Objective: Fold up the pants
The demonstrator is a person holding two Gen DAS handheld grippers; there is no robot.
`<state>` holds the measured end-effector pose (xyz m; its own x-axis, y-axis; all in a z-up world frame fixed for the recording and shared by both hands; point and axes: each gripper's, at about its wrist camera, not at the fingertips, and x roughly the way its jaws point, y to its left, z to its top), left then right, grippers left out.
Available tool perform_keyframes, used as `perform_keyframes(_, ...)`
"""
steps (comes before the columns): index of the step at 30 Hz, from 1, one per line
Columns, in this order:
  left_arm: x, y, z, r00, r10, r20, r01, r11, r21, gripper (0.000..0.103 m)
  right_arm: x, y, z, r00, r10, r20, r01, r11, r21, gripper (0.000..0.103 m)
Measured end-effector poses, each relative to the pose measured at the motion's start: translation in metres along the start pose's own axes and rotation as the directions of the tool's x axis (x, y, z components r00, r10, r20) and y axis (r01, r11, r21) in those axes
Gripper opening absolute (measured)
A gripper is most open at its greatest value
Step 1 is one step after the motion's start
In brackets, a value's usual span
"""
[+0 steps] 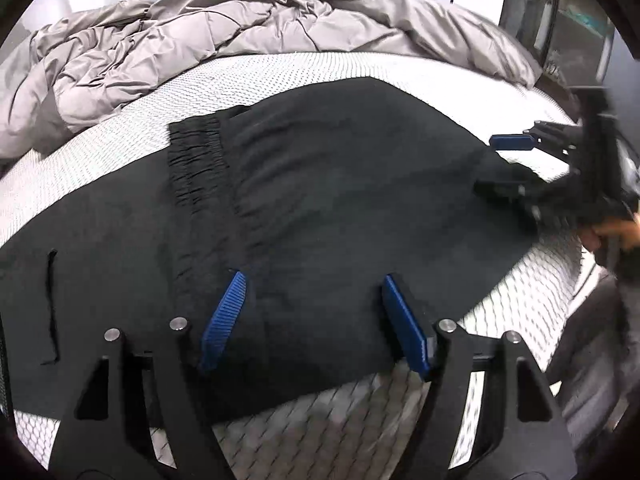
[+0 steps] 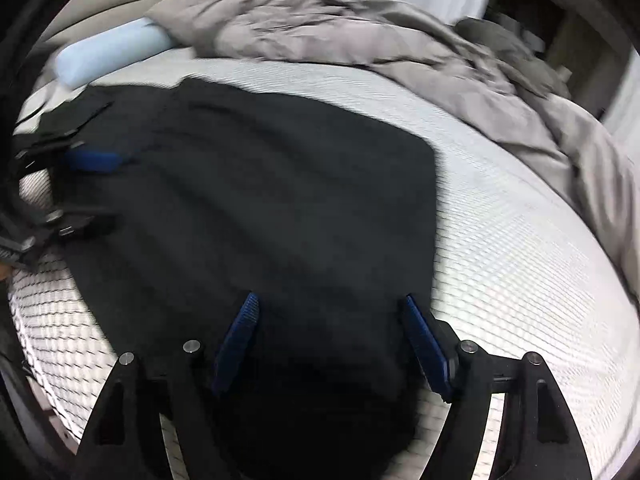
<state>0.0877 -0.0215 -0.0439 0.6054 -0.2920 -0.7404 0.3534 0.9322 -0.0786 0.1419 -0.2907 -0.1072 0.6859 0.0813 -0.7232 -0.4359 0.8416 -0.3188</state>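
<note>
Black pants [image 1: 320, 200] lie folded on the white textured mattress [image 1: 340, 412], with the elastic waistband [image 1: 196, 160] showing at the left of the top layer. My left gripper [image 1: 314, 322] is open, its blue pads over the near edge of the pants. My right gripper [image 2: 332, 344] is open over the pants [image 2: 260, 200] at their right end. It also shows in the left wrist view [image 1: 500, 164] at the far right, open. The left gripper shows at the left of the right wrist view [image 2: 88, 192].
A crumpled grey duvet [image 1: 180, 40] is piled along the far side of the bed. A light blue bolster pillow [image 2: 108, 52] lies at the far left. Dark furniture [image 1: 568, 20] stands beyond the bed at the right. Bare mattress [image 2: 520, 260] lies right of the pants.
</note>
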Motion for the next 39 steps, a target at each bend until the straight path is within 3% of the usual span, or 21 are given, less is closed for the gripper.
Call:
perform_keyframes(2,-0.015,0.011,-0.008,1.000,-0.002,0.022,0.003,1.000,-0.015,0.069,0.002,-0.022,-0.009,1.000,0.014,-0.014,-0.012,0.997,0.078,0.079)
perform_keyframes(5,-0.050,0.046,-0.020,0.997,-0.002,0.075,0.011,0.993,-0.117,0.069,-0.002,-0.048,-0.018,0.993,0.114,0.035,-0.119,0.968,0.219,0.079)
perform_keyframes(8,-0.087,0.096,-0.031,0.980,0.077,0.185,-0.019,0.954,-0.300,0.074,-0.012,-0.072,-0.019,0.980,0.149,0.130,-0.187,0.914,0.361,0.081)
perform_keyframes(9,-0.095,0.112,-0.035,0.971,0.123,0.205,-0.041,0.931,-0.361,0.080,-0.014,-0.079,-0.020,0.974,0.157,0.161,-0.210,0.889,0.407,0.086)
perform_keyframes(12,-0.115,0.173,-0.055,0.943,0.260,0.209,-0.086,0.794,-0.602,0.081,-0.015,-0.095,-0.019,0.966,0.161,0.201,-0.243,0.828,0.505,0.088)
perform_keyframes(15,-0.122,0.217,-0.082,0.946,0.300,0.121,-0.116,0.662,-0.740,0.081,-0.011,-0.101,-0.018,0.967,0.161,0.197,-0.244,0.809,0.534,0.088)
perform_keyframes(20,-0.129,0.247,-0.119,0.962,0.241,0.125,-0.032,0.560,-0.828,0.072,-0.015,-0.088,-0.016,0.969,0.165,0.182,-0.237,0.831,0.503,0.088)
perform_keyframes(22,-0.123,0.252,-0.122,0.973,0.206,0.107,-0.024,0.548,-0.836,0.071,-0.017,-0.085,-0.014,0.973,0.148,0.179,-0.217,0.852,0.477,0.088)
perform_keyframes(28,-0.129,0.232,-0.132,0.984,0.156,0.090,-0.021,0.598,-0.801,0.069,-0.027,-0.080,-0.018,0.971,0.140,0.193,-0.212,0.877,0.431,0.088)
perform_keyframes(31,-0.122,0.223,-0.138,0.989,0.137,0.062,-0.033,0.604,-0.796,0.069,-0.028,-0.083,-0.024,0.975,0.131,0.180,-0.199,0.876,0.439,0.088)
perform_keyframes(34,-0.116,0.230,-0.134,0.985,0.159,0.073,-0.032,0.570,-0.821,0.069,-0.030,-0.086,-0.025,0.973,0.131,0.189,-0.204,0.872,0.446,0.089)
perform_keyframes(38,-0.097,0.257,-0.118,0.972,0.216,0.092,-0.018,0.461,-0.887,0.069,-0.028,-0.086,-0.023,0.972,0.132,0.192,-0.208,0.866,0.455,0.089)
perform_keyframes(39,-0.090,0.267,-0.110,0.965,0.244,0.098,-0.019,0.439,-0.898,0.061,-0.027,-0.087,-0.023,0.972,0.134,0.191,-0.209,0.864,0.458,0.089)
